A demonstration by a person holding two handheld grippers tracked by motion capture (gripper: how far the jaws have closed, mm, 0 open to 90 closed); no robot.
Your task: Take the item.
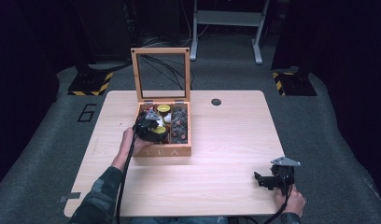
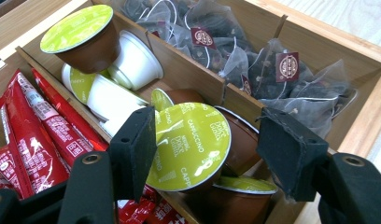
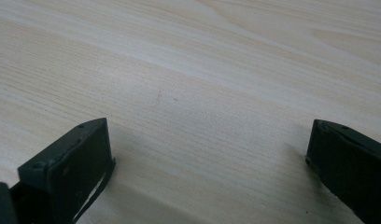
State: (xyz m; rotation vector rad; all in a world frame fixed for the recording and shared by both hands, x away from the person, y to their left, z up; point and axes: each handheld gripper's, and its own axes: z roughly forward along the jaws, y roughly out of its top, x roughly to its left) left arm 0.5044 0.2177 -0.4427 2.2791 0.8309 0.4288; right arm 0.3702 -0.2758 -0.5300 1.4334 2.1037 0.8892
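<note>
now left tongs (image 2: 205, 154) straddle a cappuccino capsule (image 2: 191, 144), left pad touching.

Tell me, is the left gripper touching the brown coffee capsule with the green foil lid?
Cannot tell. In the left gripper view, one pad overlaps the capsule; the other stands clear.

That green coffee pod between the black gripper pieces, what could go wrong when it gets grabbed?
The coffee pod sits tilted, and one pad looks to touch its lid edge while the other stands apart, so it might slip or pop sideways. Other pods are packed tight around it in the tea box, so a neighbour could get dragged up or knocked over. The left gripper might also bump the wooden divider.
</note>
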